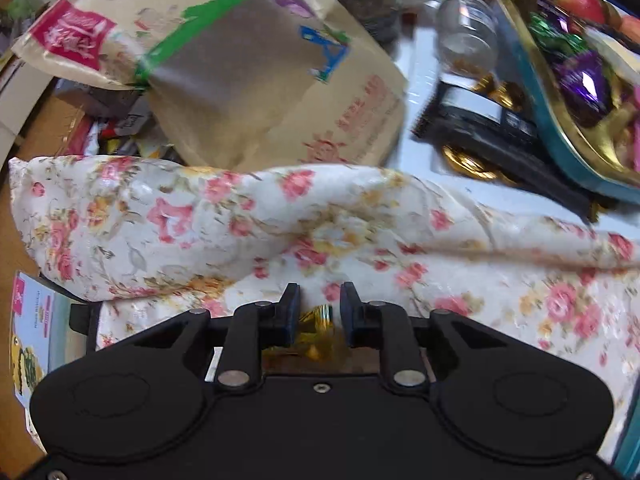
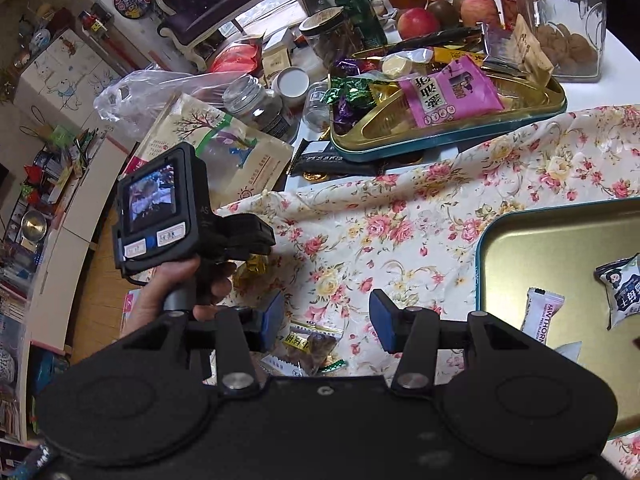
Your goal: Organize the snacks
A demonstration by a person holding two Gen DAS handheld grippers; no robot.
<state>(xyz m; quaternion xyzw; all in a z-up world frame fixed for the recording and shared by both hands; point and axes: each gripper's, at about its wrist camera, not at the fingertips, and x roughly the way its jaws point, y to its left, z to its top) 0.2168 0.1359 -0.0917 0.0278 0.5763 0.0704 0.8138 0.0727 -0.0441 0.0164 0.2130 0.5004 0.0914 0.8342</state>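
Observation:
My left gripper (image 1: pixel 320 312) is shut on a gold-wrapped candy (image 1: pixel 316 322) low over the floral cloth (image 1: pixel 500 280). In the right wrist view the left gripper (image 2: pixel 256 256) sits at the cloth's left edge with the gold candy (image 2: pixel 254 266) between its fingers. My right gripper (image 2: pixel 326 316) is open and empty above the cloth, over a clear packet of brown snack (image 2: pixel 316 346). A teal tin tray (image 2: pixel 532 248) at the right holds a Hawthorn bar (image 2: pixel 542 316) and a white snack pack (image 2: pixel 624 288). A second teal tray (image 2: pixel 532 98) behind is full of wrapped candies.
A large paper pouch with a green stripe (image 1: pixel 248 68) lies beyond the bunched cloth. Glass jars (image 2: pixel 568 16), a green can (image 2: pixel 360 12), apples (image 2: pixel 418 22) and a black bar wrapper (image 2: pixel 332 158) crowd the back of the table. The table's left edge drops to the floor.

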